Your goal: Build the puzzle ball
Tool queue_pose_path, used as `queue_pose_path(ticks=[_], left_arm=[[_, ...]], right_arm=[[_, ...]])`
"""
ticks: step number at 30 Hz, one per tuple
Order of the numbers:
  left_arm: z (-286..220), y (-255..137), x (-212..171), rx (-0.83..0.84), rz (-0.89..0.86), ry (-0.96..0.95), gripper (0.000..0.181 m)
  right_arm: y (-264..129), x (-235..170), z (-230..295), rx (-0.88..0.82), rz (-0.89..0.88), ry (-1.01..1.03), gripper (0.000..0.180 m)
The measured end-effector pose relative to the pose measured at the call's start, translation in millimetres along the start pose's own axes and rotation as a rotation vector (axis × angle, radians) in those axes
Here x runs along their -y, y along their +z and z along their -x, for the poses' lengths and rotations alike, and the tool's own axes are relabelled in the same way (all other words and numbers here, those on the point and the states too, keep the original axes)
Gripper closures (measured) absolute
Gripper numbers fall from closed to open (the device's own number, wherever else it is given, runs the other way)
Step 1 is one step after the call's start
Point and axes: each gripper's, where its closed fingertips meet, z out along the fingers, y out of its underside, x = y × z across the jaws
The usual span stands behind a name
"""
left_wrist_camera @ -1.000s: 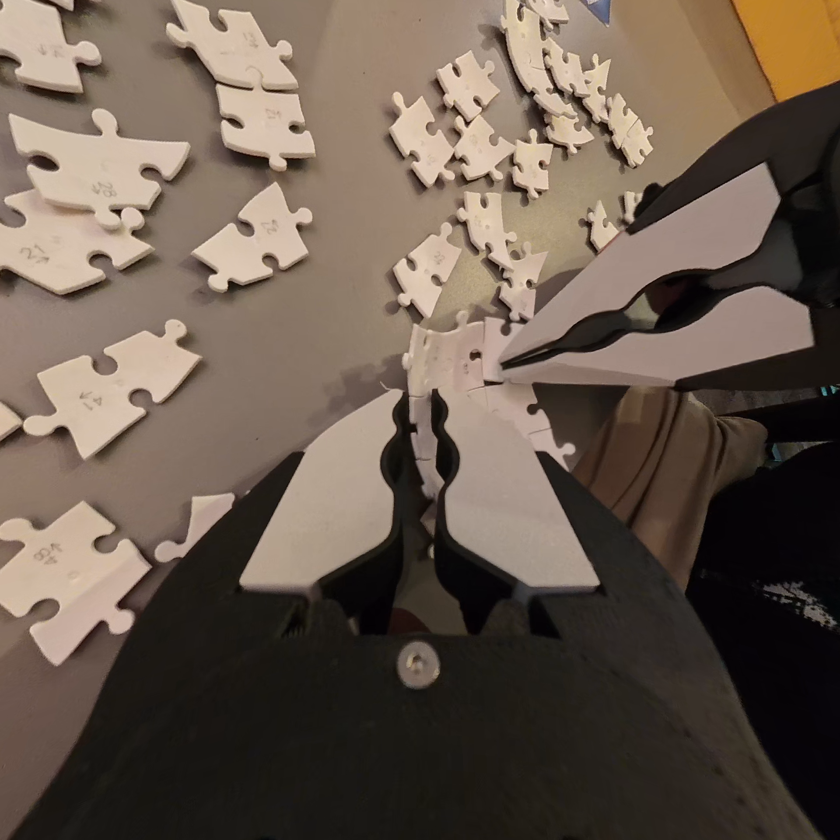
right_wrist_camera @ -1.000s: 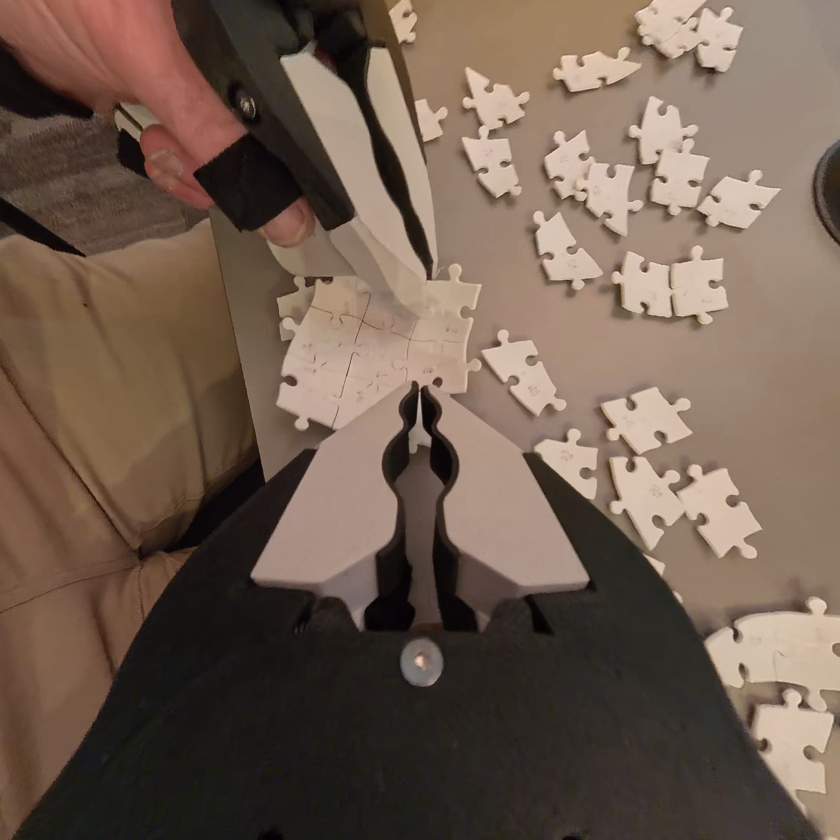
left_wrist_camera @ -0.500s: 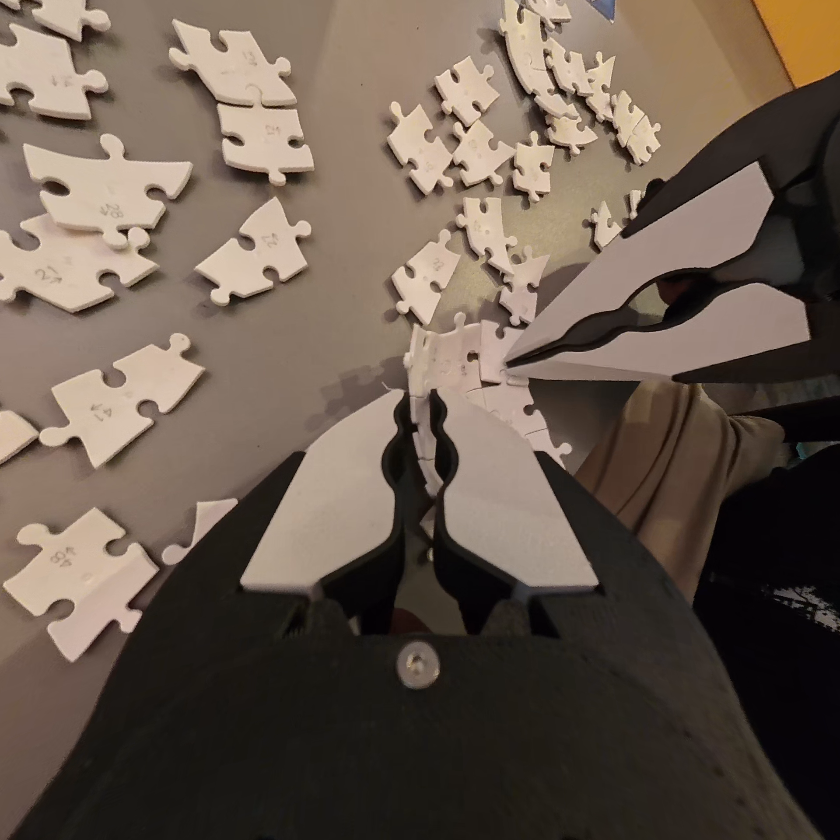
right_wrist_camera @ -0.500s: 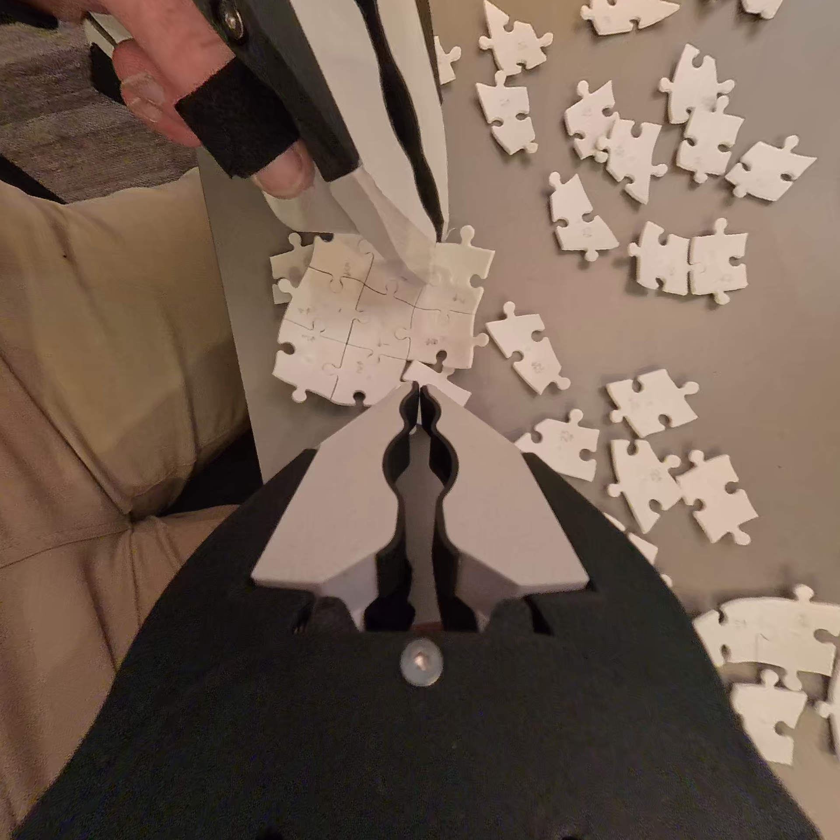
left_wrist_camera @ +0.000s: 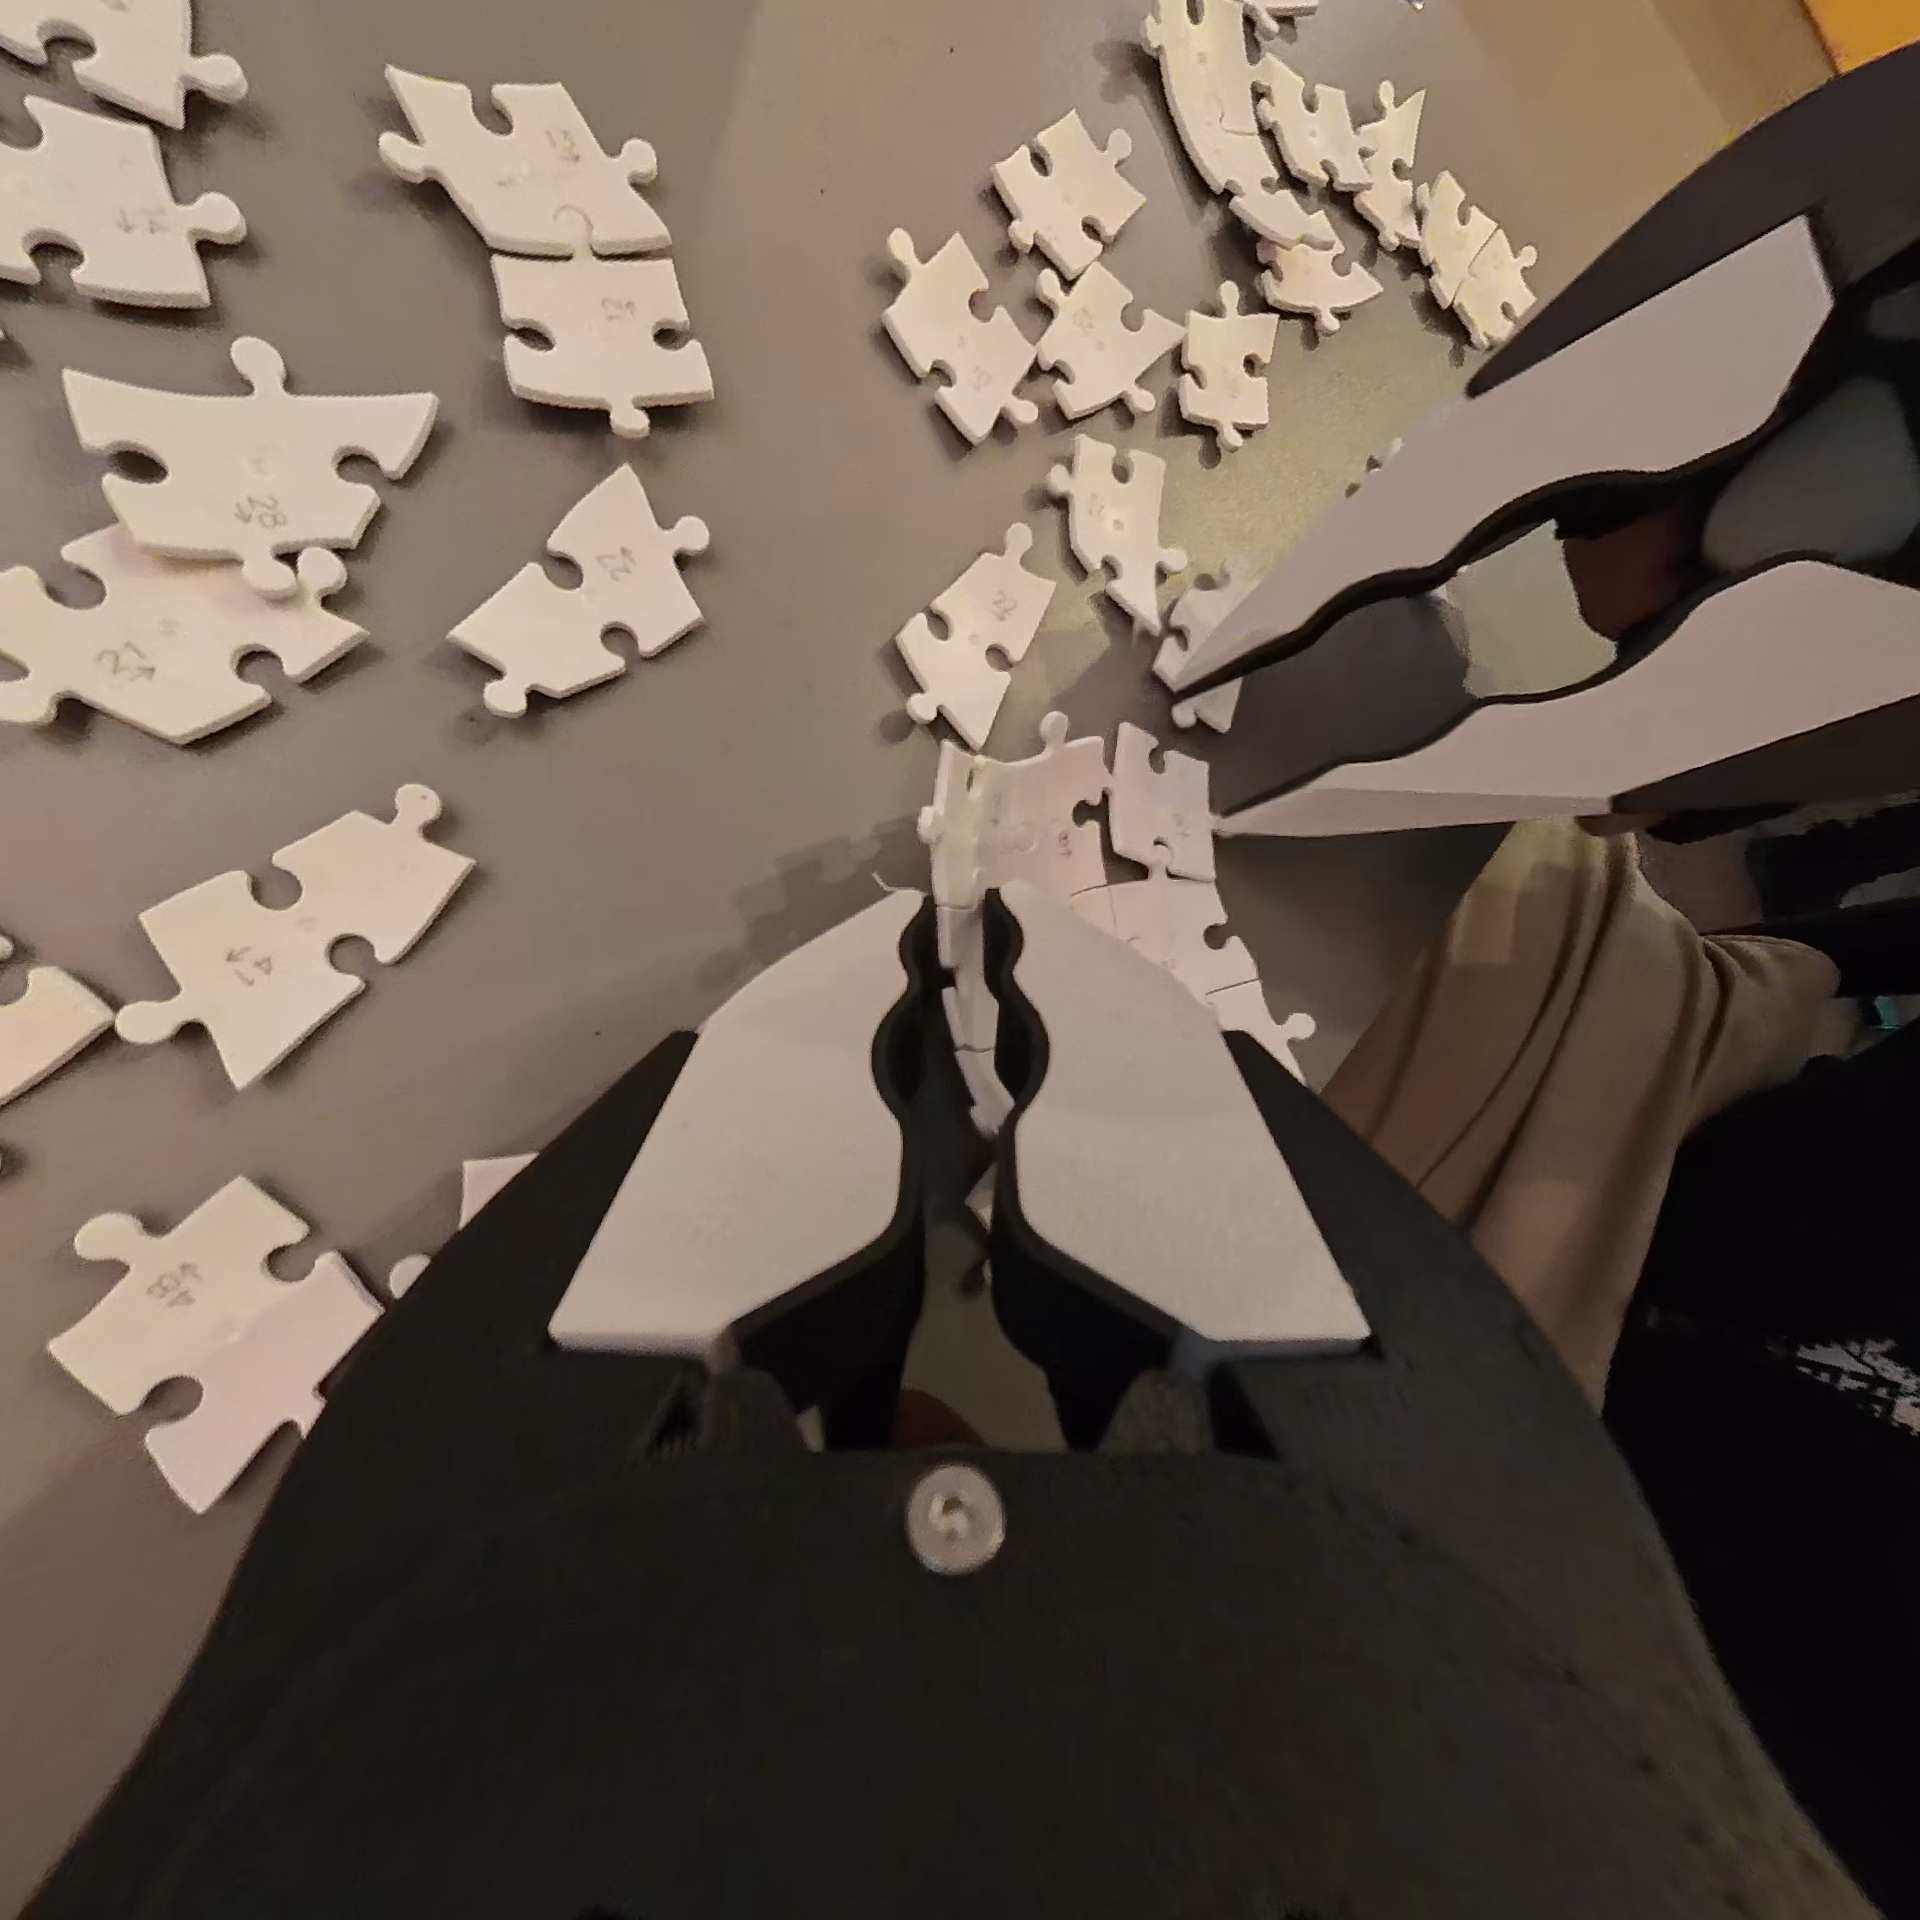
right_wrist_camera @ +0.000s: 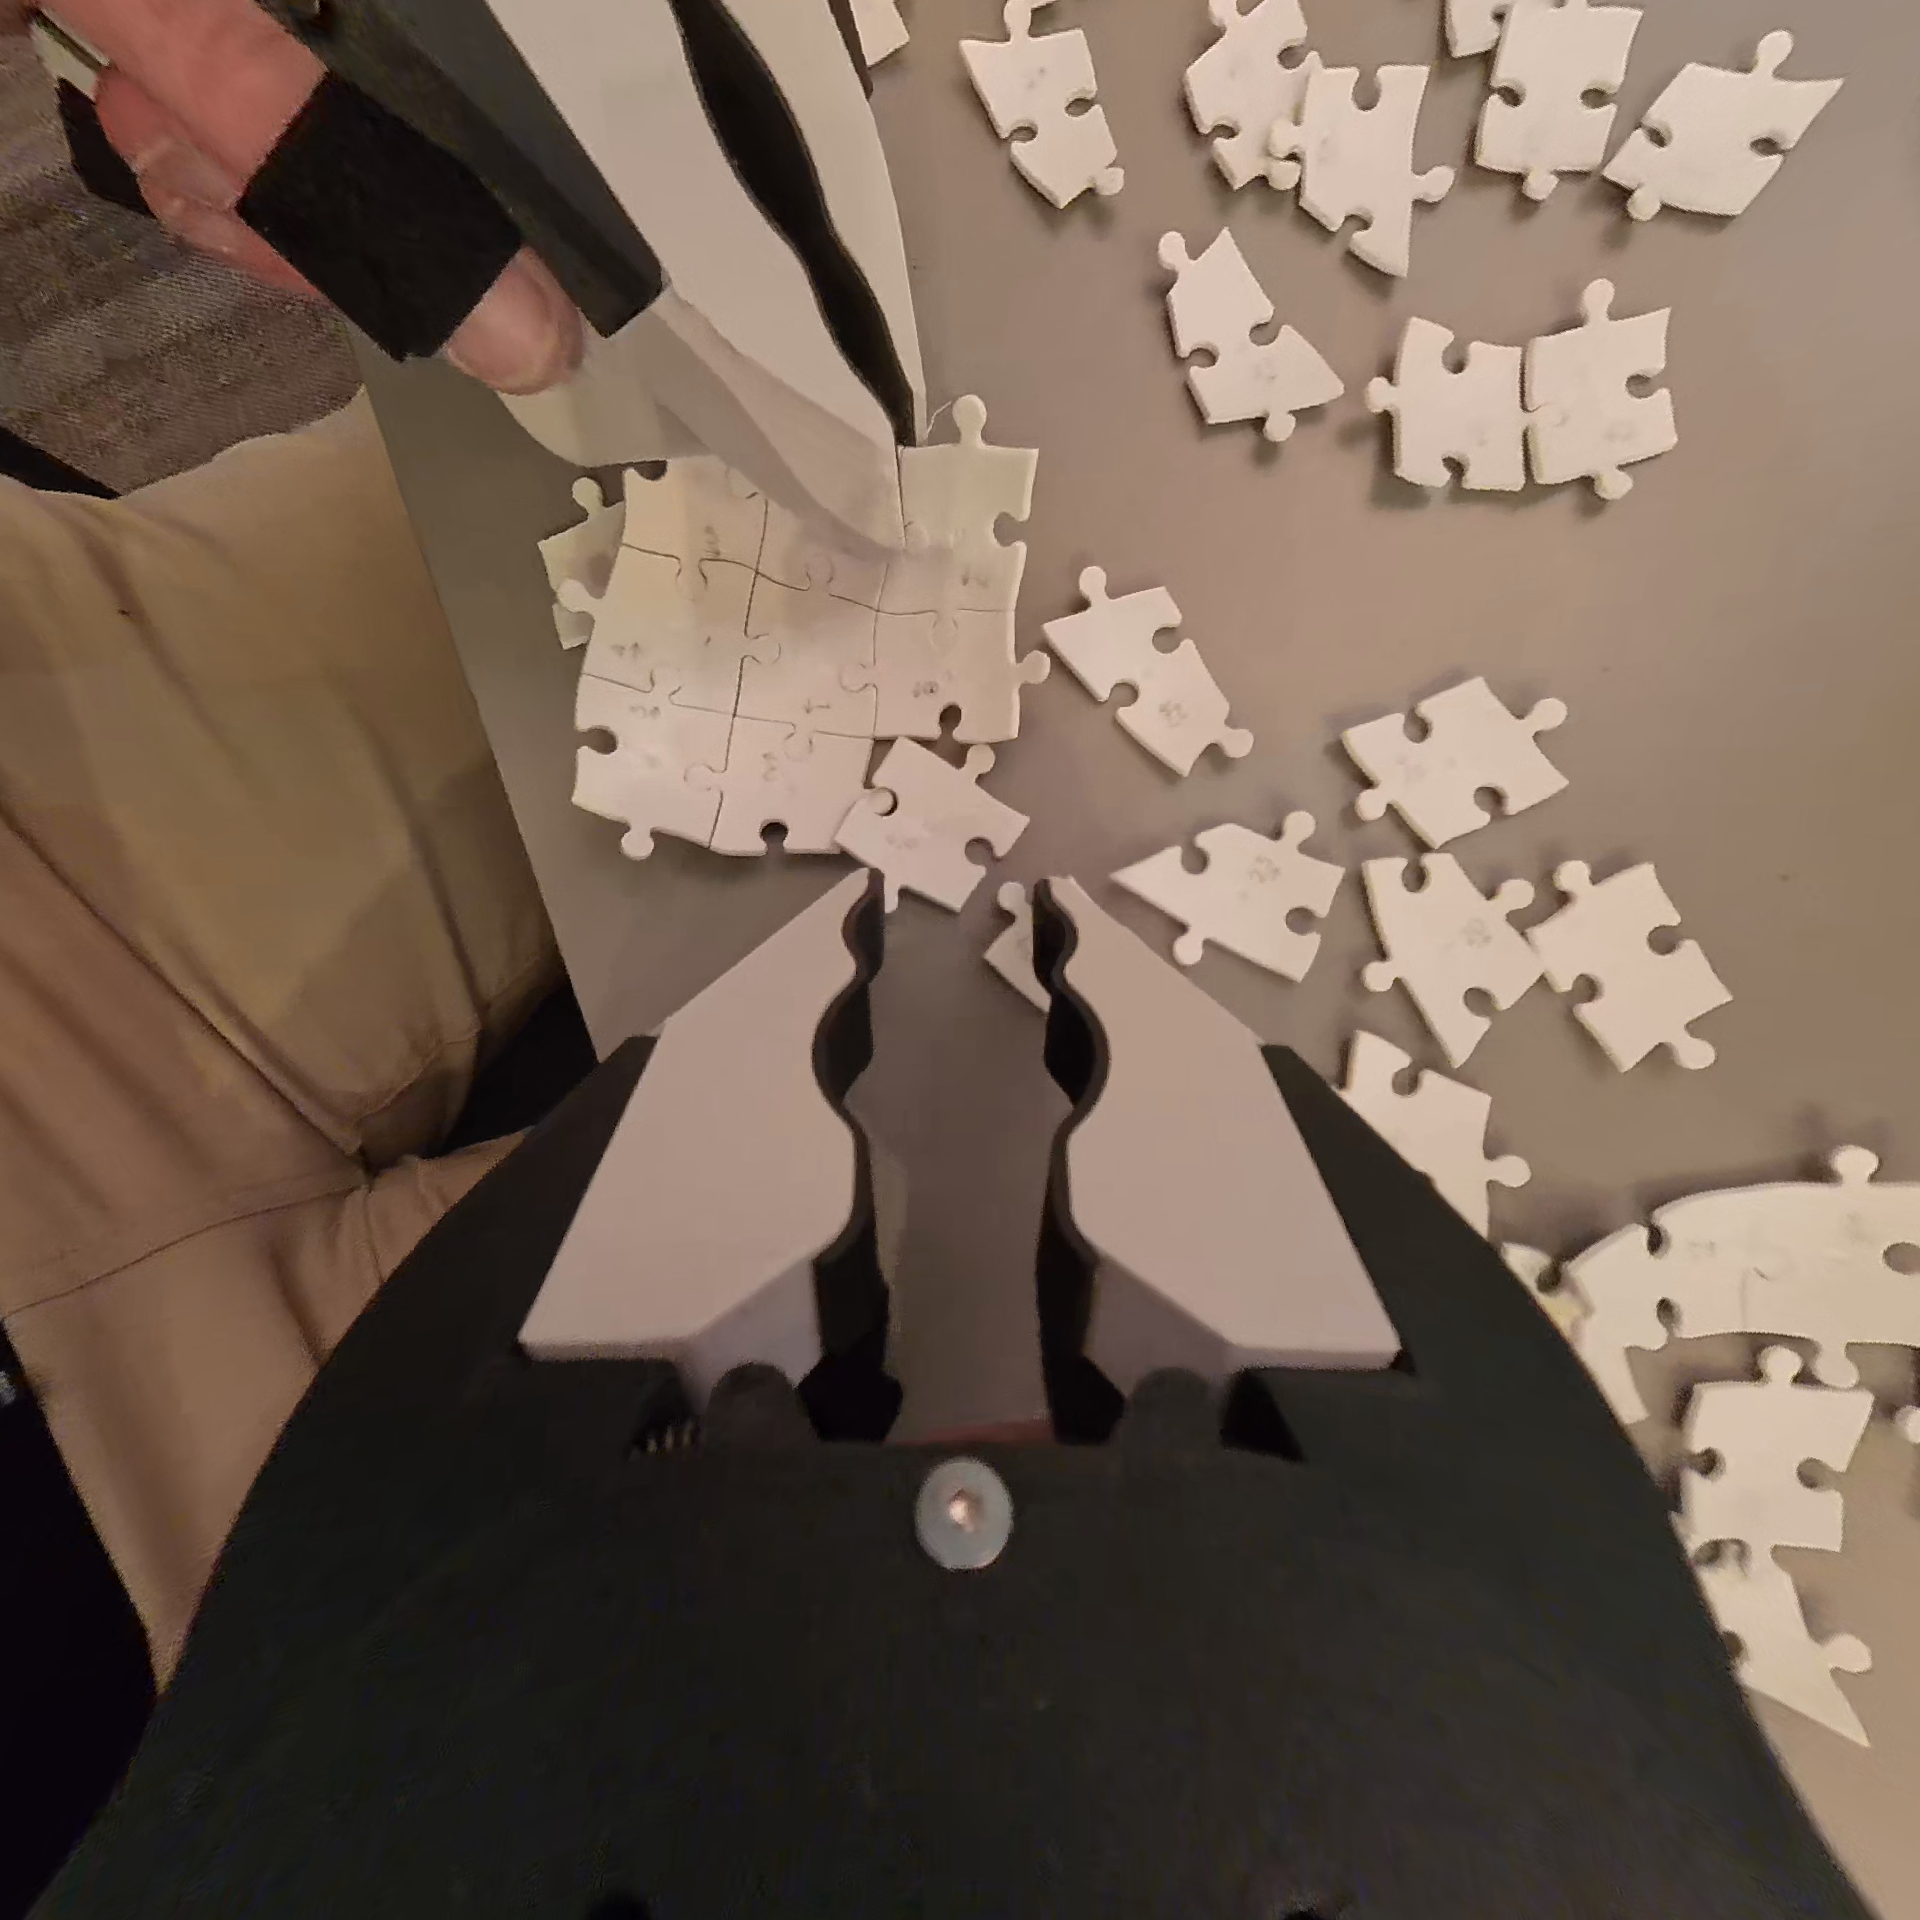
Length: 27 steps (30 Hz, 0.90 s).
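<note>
White puzzle pieces (left_wrist_camera: 582, 608) lie scattered over the grey table (left_wrist_camera: 790, 436), most of them loose and lying ahead of both tongs. The left tongs (left_wrist_camera: 961, 904) are clamped on the near edge of the joined panel (right_wrist_camera: 800, 665), a curved sheet of interlocked pieces that sits at the table's edge, and their fingers (left_wrist_camera: 790, 1132) stand only a piece's thickness apart with the panel's rim between the tips. In the right wrist view these same tongs (right_wrist_camera: 899, 457) come down from the upper left, held by a hand (right_wrist_camera: 208, 135) with a black strap round one finger, and grip the panel at its far corner. The right tongs (right_wrist_camera: 961, 899) gape with a clear gap between their fingers (right_wrist_camera: 717, 1143), and nothing is between them. Just ahead of their tips lies a loose piece (right_wrist_camera: 930, 821), tilted and touching the panel's near corner (its tab looks to sit against the edge, though whether it is locked in cannot be told). Seen from the left wrist view, the right tongs (left_wrist_camera: 1195, 748) reach in from the right with tips just beside the panel (left_wrist_camera: 1081, 821). Beige cloth (right_wrist_camera: 229, 831) fills the space left of the table edge, beside the right tongs
</note>
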Motion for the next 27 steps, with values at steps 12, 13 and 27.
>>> queue_pose_path(ticks=[12, 13, 27], left_arm=[[0.0, -0.2, -0.3, 0.004, 0.005, 0.009, 0.173], [0.2, -0.3, -0.4, 0.003, 0.006, 0.01, 0.173], [0.1, 0.4, 0.3, 0.005, 0.023, 0.031, 0.172]], right_arm=[[8.4, 1.2, 6.6, -0.01, 0.009, -0.138, 0.155], [8.4, 1.2, 7.5, -0.006, 0.006, -0.148, 0.159], [7.9, 3.0, 7.3, -0.019, 0.084, -0.375, 0.159]])
